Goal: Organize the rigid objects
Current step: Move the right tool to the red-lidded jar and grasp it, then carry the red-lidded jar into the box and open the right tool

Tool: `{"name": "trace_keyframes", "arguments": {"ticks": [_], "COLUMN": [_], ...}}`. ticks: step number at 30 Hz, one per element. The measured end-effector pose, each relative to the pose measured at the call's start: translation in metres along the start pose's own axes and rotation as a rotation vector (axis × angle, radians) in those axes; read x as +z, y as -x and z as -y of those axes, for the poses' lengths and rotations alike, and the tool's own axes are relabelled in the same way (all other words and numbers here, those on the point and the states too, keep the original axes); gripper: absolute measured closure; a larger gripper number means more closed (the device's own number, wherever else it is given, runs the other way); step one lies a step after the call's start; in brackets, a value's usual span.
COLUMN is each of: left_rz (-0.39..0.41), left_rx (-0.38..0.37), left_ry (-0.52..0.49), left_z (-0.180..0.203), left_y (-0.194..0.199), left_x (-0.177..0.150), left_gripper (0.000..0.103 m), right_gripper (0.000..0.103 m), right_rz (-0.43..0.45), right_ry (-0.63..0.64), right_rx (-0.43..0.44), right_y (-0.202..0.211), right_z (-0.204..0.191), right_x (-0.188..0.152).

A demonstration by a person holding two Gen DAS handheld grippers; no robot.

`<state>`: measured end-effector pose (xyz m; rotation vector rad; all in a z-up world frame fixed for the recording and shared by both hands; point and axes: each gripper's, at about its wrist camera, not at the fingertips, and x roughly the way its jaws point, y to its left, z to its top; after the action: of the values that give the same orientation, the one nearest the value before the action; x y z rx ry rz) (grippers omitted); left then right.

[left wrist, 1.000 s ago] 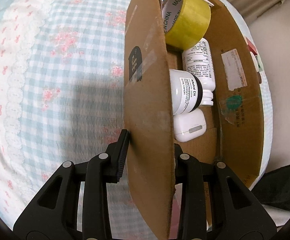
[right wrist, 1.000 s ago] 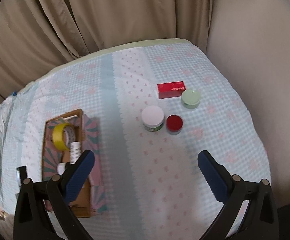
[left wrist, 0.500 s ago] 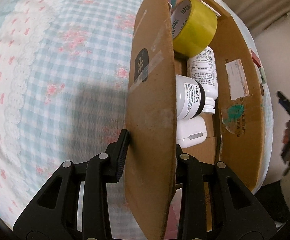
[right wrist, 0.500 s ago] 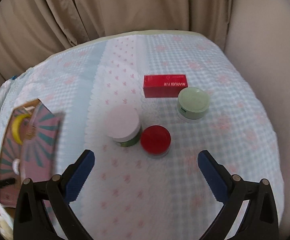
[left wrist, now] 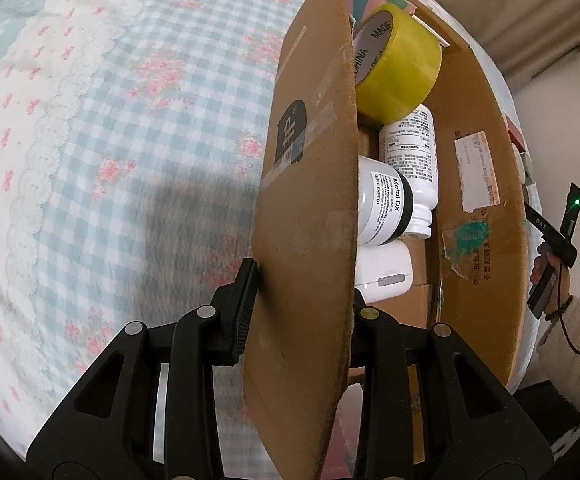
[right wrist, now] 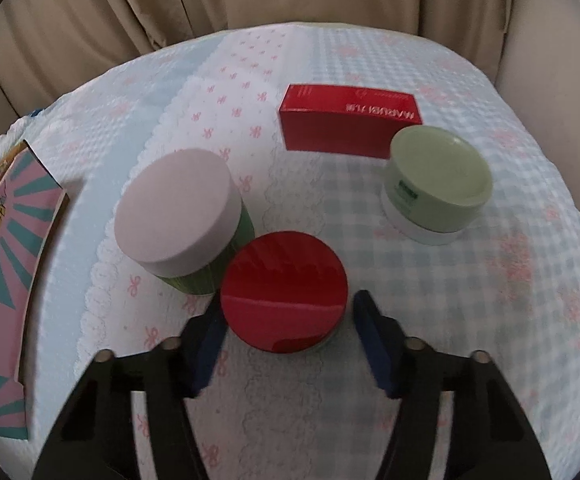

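Observation:
My left gripper [left wrist: 303, 280] is shut on the near wall of the cardboard box [left wrist: 309, 200], one finger outside and one inside. Inside the box lie a yellow tape roll [left wrist: 397, 68], a white bottle [left wrist: 409, 152], a black-capped white bottle [left wrist: 385, 204] and a white earbud case [left wrist: 381, 276]. In the right wrist view my right gripper [right wrist: 288, 308] straddles a red-lidded jar [right wrist: 284, 304] on the bed. Its jaws are closing, and a thin gap still shows at the right pad [right wrist: 365, 312].
Touching the red-lidded jar on the left stands a pink-lidded green jar [right wrist: 178, 216]. A pale green jar [right wrist: 437, 176] and a red carton [right wrist: 349, 120] sit behind. The box's pink-and-teal outer side [right wrist: 6, 248] is at far left. A hand [left wrist: 549, 276] shows beside the box.
My right gripper has dropped down onto the group of jars and its jaws have narrowed around the red-lidded jar. The left gripper keeps its grip on the box wall.

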<state>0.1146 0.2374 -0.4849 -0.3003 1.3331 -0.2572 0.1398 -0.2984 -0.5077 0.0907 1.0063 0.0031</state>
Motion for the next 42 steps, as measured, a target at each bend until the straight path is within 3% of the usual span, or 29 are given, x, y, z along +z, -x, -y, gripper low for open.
{"name": "trace_keyframes", "arguments": {"ticks": [13,25,33,42], "left_rz": [-0.015,-0.124,-0.164,-0.186], "left_rx": [-0.013,-0.015,-0.044,-0.049], "left_ry": [-0.006,-0.077,-0.101,-0.141], "left_z": [0.0,0.006,0.001,0.003], "left_y": [-0.002,-0.009,-0.008,-0.007], "left_x": [0.005,0.022,0.024,0.025], "left_gripper": [0.075,0.075,0.075,0.075], "right_gripper": [0.052,0.052,0.052,0.052], "right_rz": [-0.011,0.092,0.128,0.103], "right_ry": [-0.038,-0.133,-0.199,-0.209], "right_rx": [0.01,-0.01,0.009,0.098], "right_y": [0.013,0.12,0.192,0.198], "right_z": [0.002,-0.027,-0.089,-0.196], "right_x": [0.002,0.033,0.054,0.063]}}
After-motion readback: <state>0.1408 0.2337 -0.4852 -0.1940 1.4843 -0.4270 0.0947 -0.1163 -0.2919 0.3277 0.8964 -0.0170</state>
